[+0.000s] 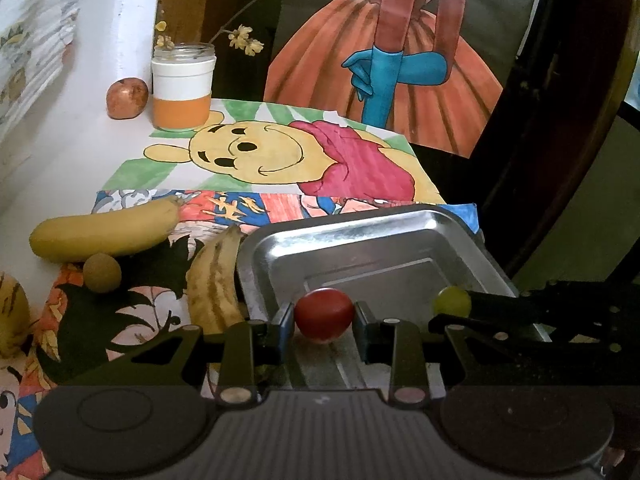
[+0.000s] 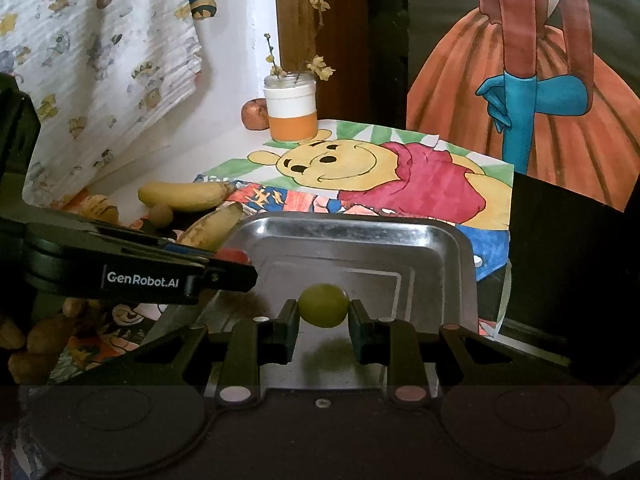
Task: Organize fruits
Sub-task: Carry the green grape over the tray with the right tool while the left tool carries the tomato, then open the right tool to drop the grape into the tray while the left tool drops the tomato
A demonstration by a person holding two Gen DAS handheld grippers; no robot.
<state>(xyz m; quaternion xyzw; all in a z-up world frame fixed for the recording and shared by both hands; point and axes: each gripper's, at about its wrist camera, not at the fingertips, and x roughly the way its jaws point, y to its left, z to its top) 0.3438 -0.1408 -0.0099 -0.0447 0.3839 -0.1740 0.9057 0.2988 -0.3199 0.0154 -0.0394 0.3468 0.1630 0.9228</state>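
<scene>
Hovering over the empty metal tray (image 1: 360,240), the left gripper (image 1: 324,316) pinches a red tomato (image 1: 324,314), the right gripper (image 2: 323,312) a green grape (image 2: 323,305) — neither released; bananas (image 1: 104,232) (and small fruit) wait outside.

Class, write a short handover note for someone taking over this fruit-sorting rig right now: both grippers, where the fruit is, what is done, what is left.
Left gripper: shut on a red tomato, held over the metal tray.
Right gripper: shut on a green grape, also over the tray.
Done: both fruits picked up; neither is released yet, and nothing lies in the tray.
Left on the table beside the tray: two bananas, a small round brown fruit, and an apple by the jar. More fruit sits at the left edge, partly hidden.
</scene>
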